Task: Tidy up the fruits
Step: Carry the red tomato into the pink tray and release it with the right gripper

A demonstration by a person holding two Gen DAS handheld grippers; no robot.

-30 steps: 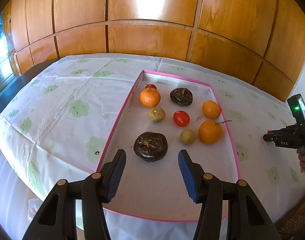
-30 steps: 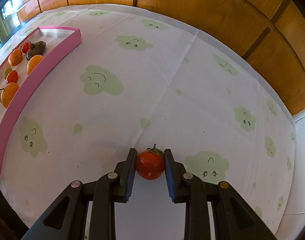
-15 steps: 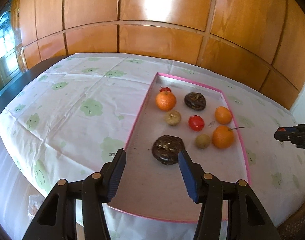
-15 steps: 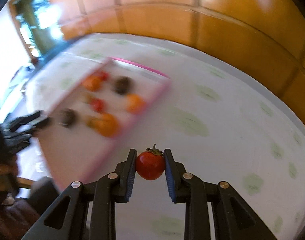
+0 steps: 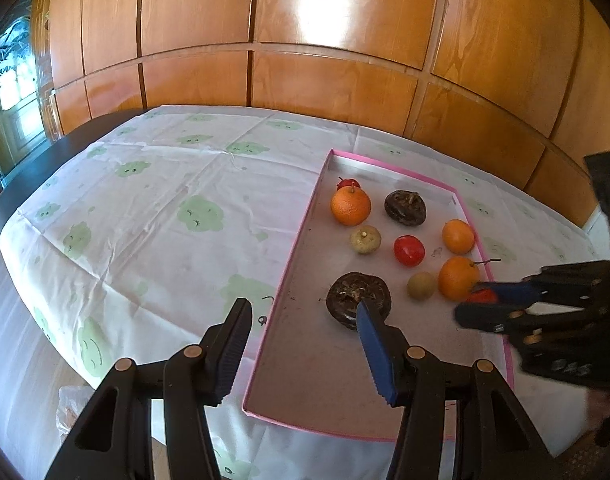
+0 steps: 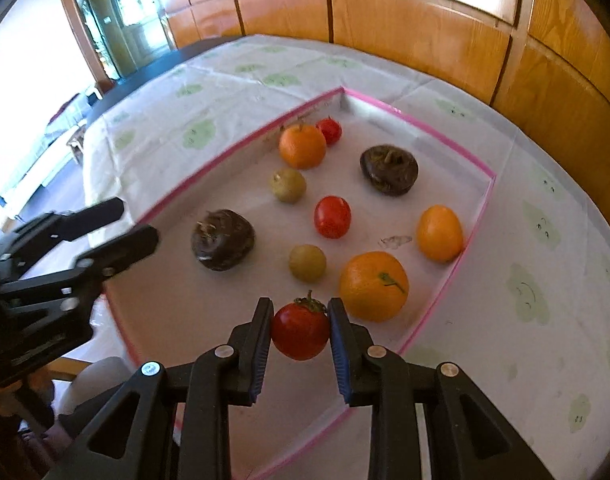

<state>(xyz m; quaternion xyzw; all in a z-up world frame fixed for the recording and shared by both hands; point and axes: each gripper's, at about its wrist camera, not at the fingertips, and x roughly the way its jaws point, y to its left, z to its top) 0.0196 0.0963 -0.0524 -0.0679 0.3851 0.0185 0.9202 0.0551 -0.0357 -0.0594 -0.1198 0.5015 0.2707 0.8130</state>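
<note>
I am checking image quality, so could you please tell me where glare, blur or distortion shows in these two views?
Left wrist view: bright glare on the wood panels, fisheye bending, right gripper soft. Right wrist view: blown-out window at left, tomato sharp.

Glossy wood panelling (image 5: pixel 325 20), creased cloth tablecloth (image 5: pixel 145 216)

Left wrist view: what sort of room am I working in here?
Probably a home dining room: a table under a cloud-print tablecloth, glossy wood-panelled wall behind it, and a glazed wooden door at the left. A pink-rimmed tray holds the fruit.
</note>
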